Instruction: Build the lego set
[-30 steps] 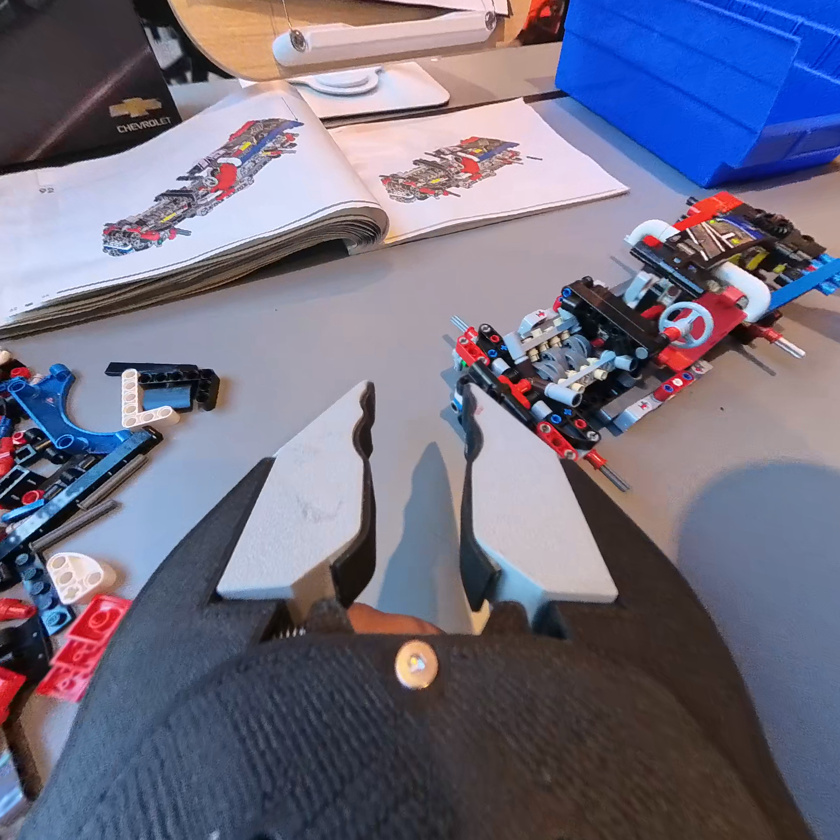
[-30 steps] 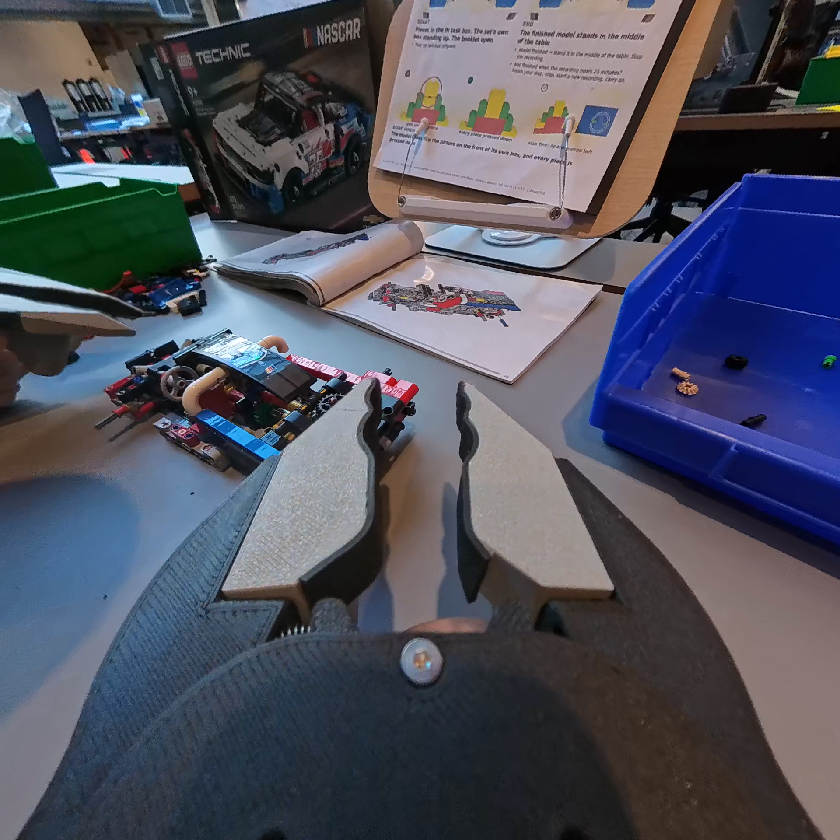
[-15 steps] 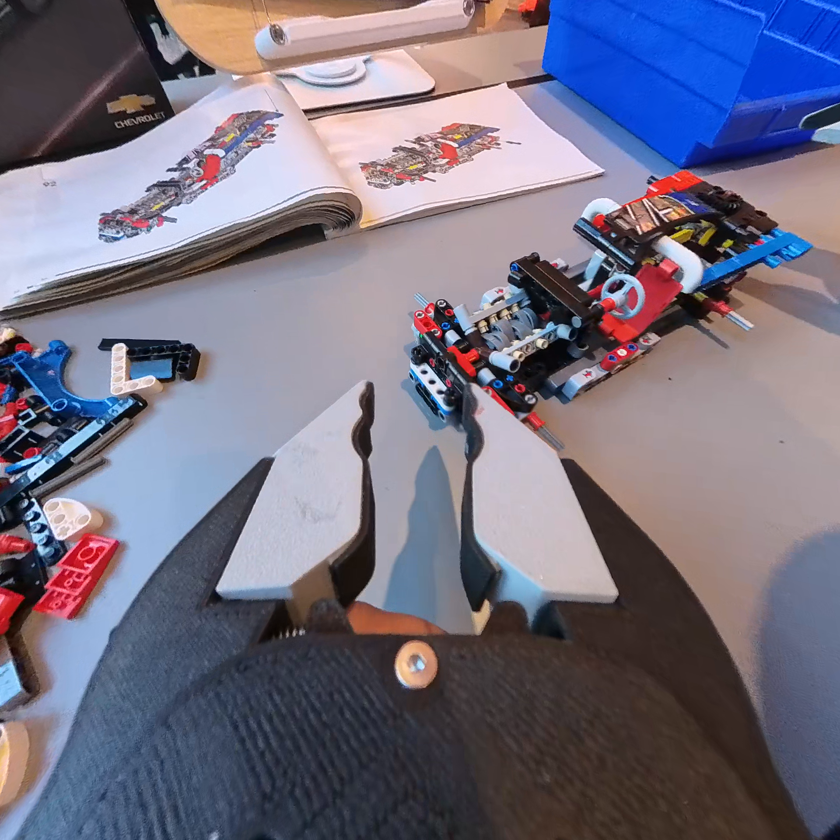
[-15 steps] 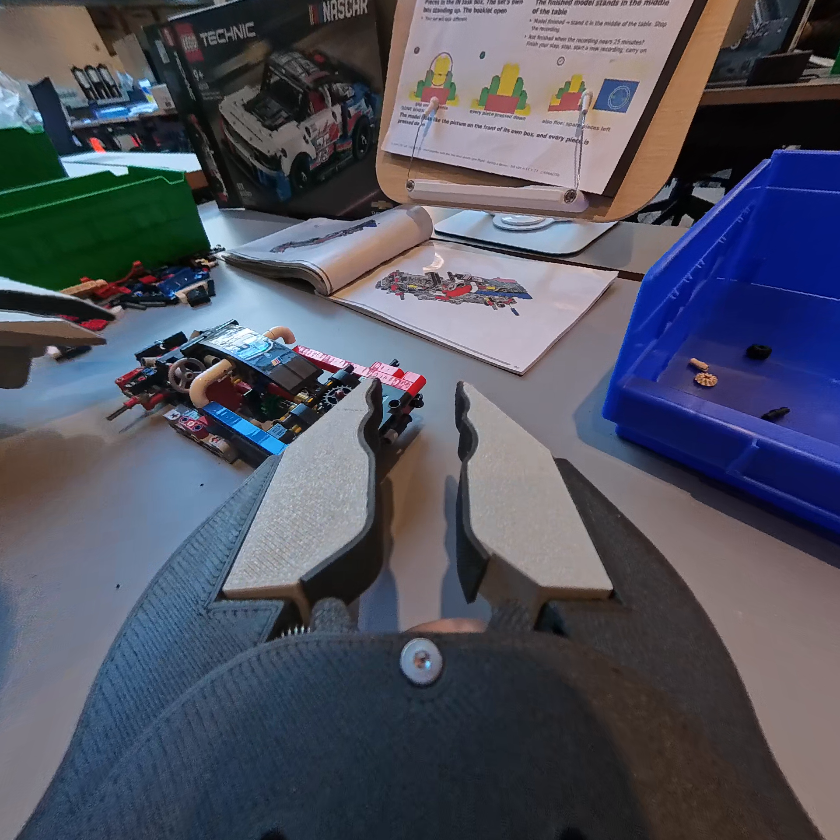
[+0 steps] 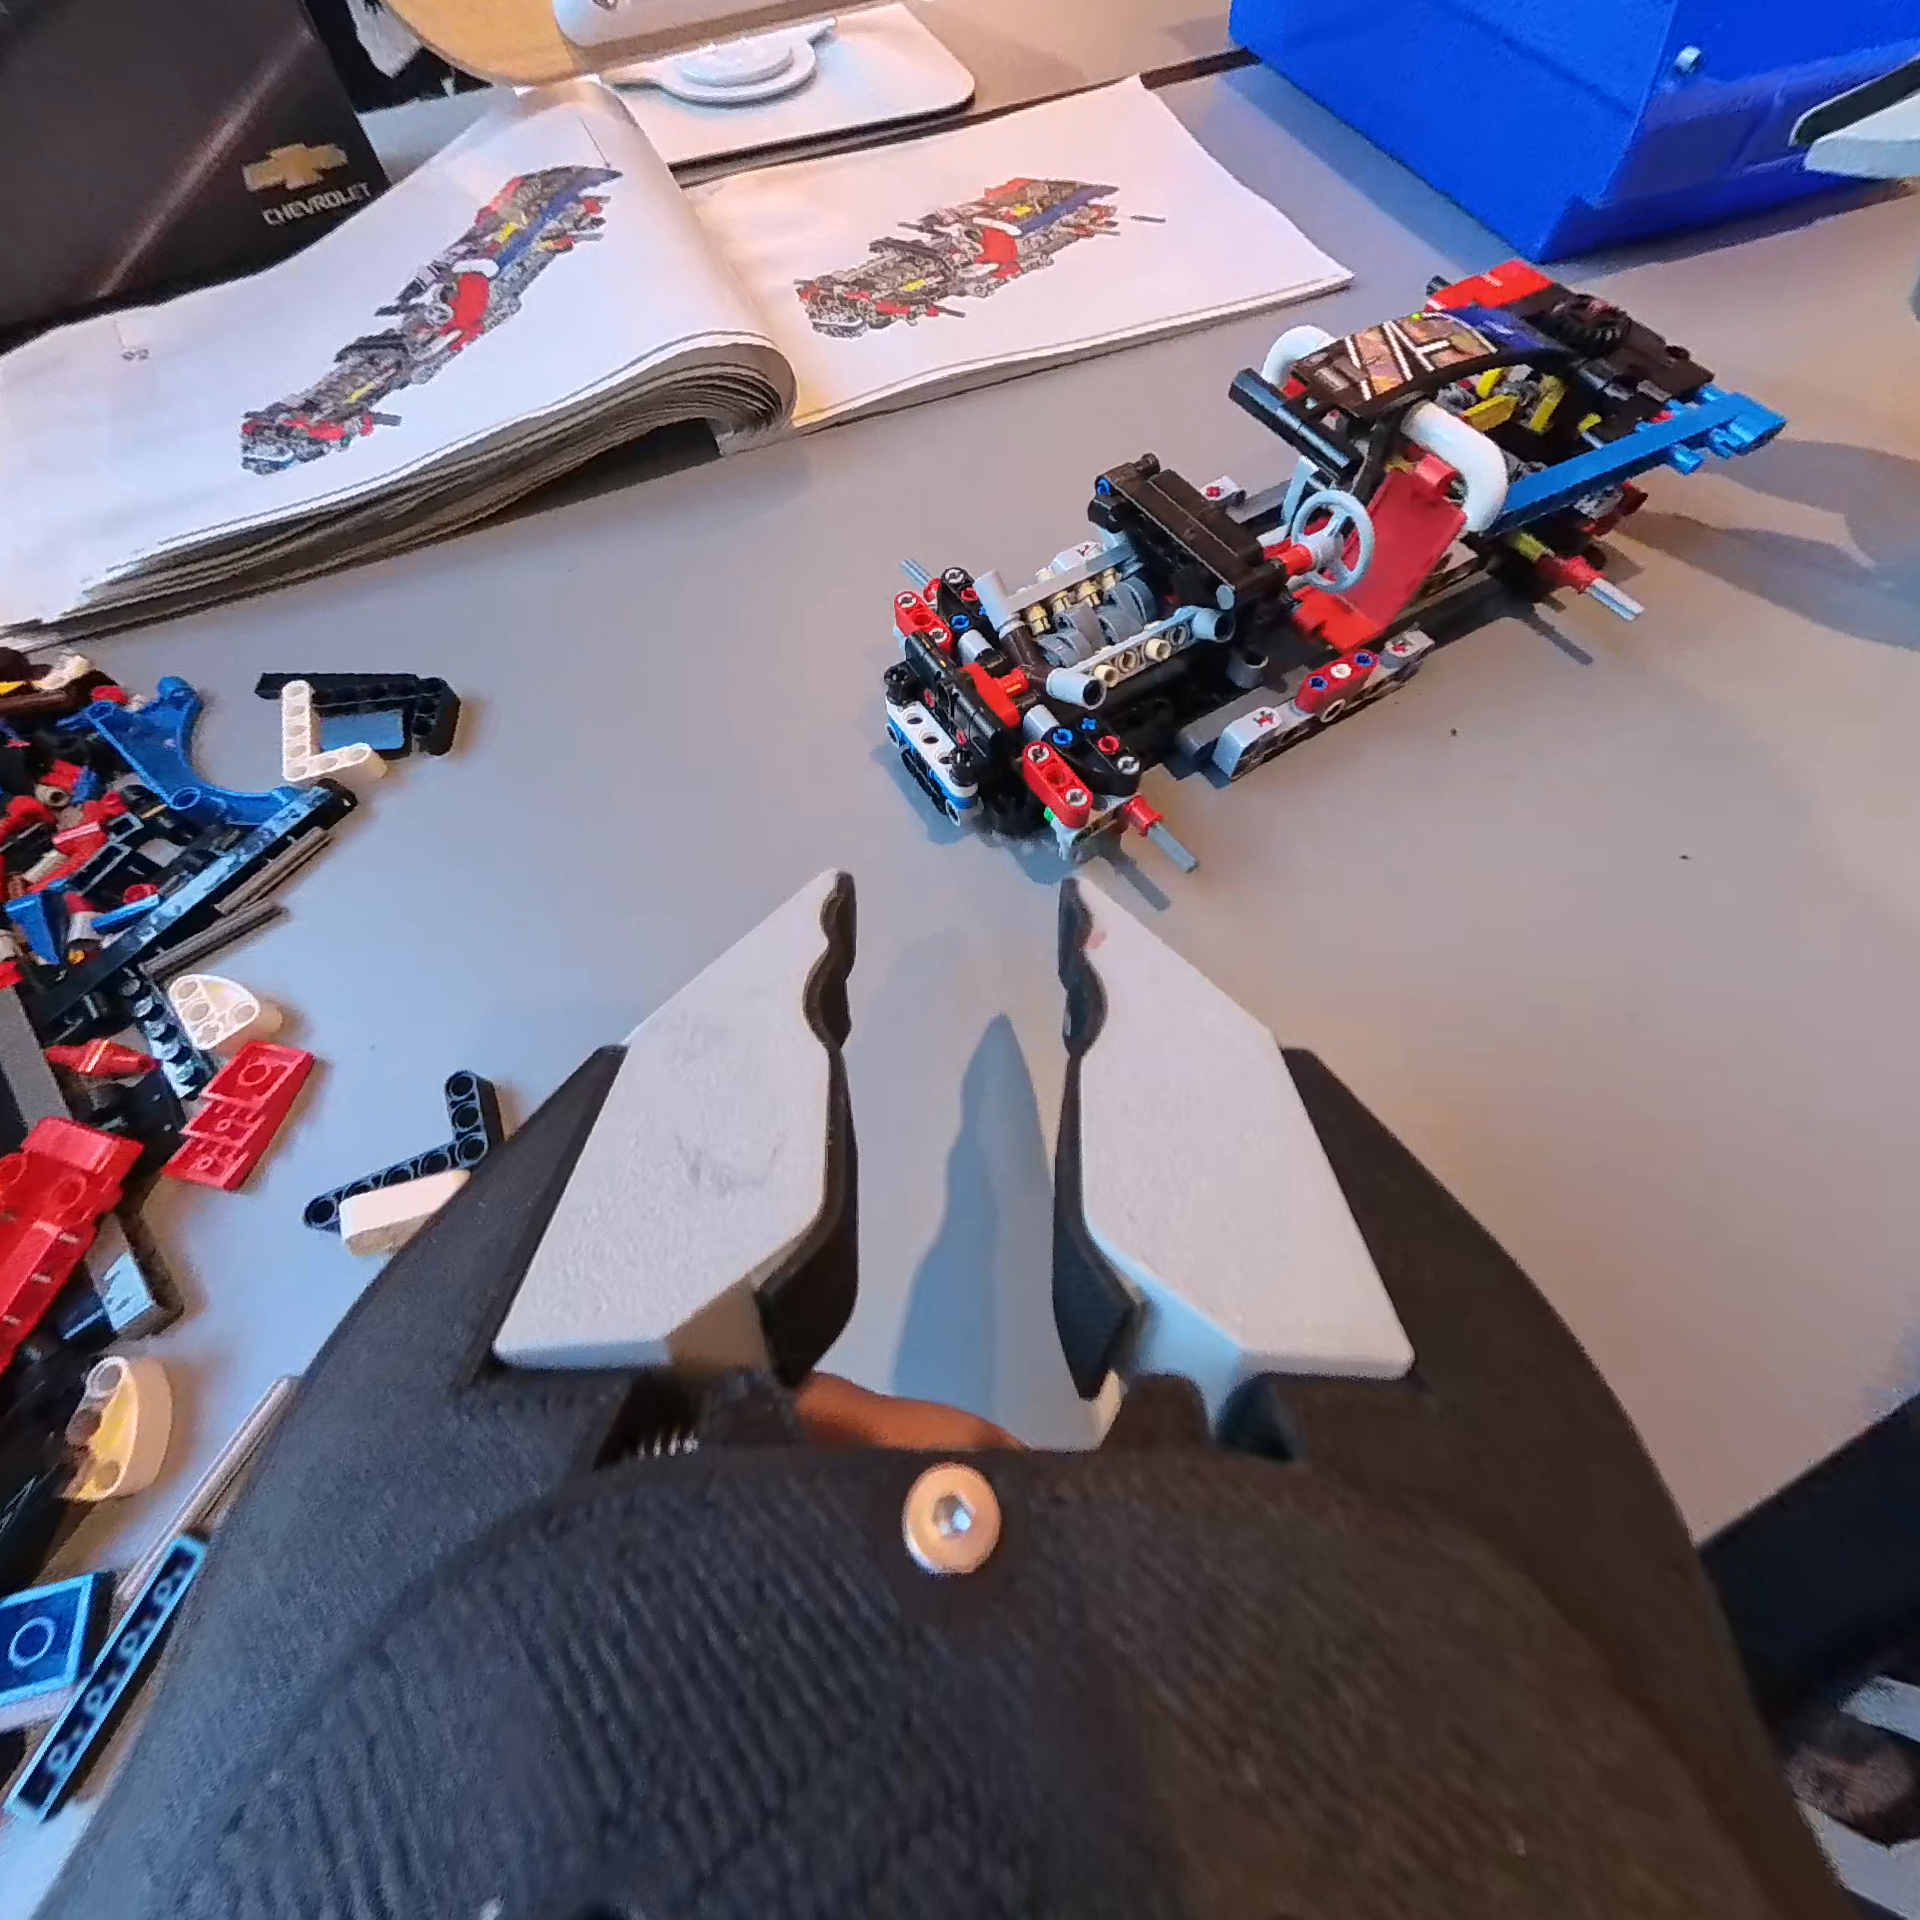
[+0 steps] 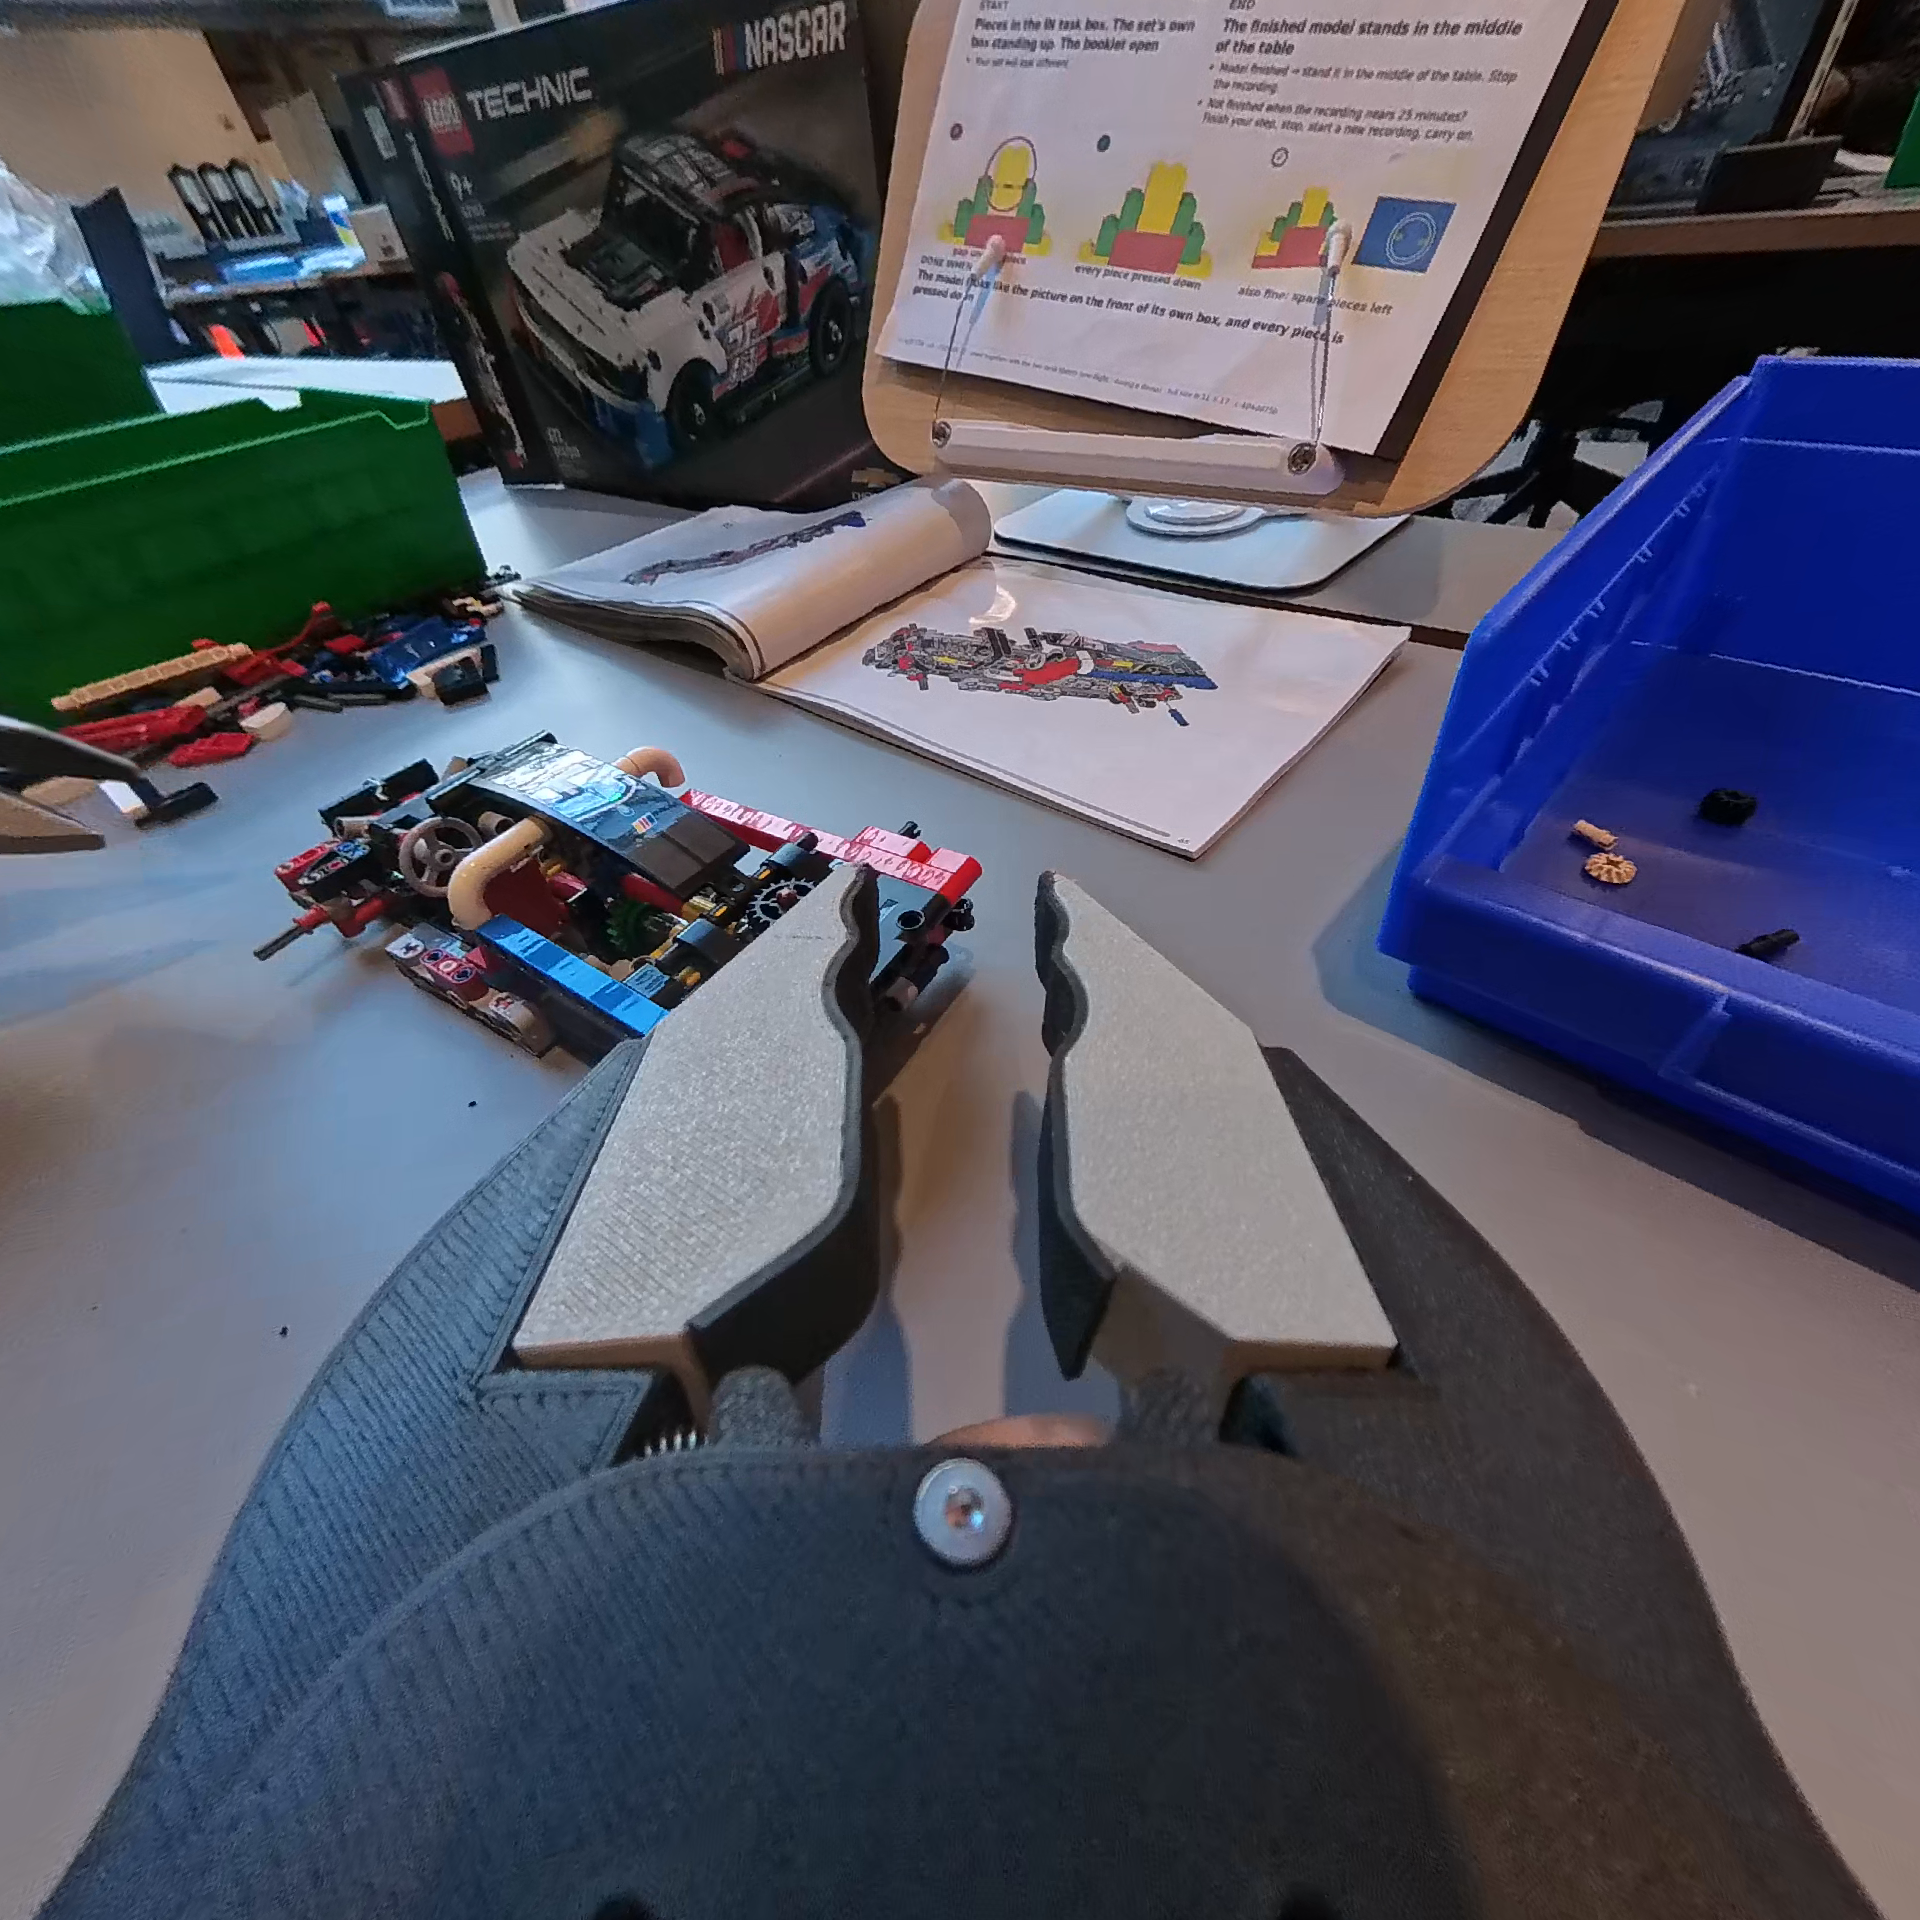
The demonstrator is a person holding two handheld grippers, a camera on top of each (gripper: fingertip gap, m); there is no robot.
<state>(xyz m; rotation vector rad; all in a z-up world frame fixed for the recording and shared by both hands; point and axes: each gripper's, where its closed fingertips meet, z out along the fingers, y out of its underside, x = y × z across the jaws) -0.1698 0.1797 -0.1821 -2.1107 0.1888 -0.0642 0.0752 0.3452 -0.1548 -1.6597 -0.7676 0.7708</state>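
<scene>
A part-built lego car chassis (image 5: 1288, 582), black, red, blue and grey with a steering wheel, lies on the grey table; it also shows in the right wrist view (image 6: 582, 883). My left gripper (image 5: 951, 909) is open and empty, just short of the chassis's front end. My right gripper (image 6: 951, 904) is open and empty, at the chassis's rear end, its left finger in front of it. Loose lego pieces (image 5: 135, 831) lie in a heap at the left; they also show in the right wrist view (image 6: 281, 675).
An open instruction booklet (image 5: 623, 281) lies behind the chassis. A blue bin (image 6: 1704, 831) with a few small parts stands at the right, a green bin (image 6: 208, 520) at the left. The set's box (image 6: 665, 260) and a sheet stand (image 6: 1195, 239) are at the back. One gripper's finger ends stand about 30 cm off the other's.
My left gripper has drawn back and left, so the chassis sits farther ahead and more loose pieces show. My right gripper has shifted slightly; both stay open.
</scene>
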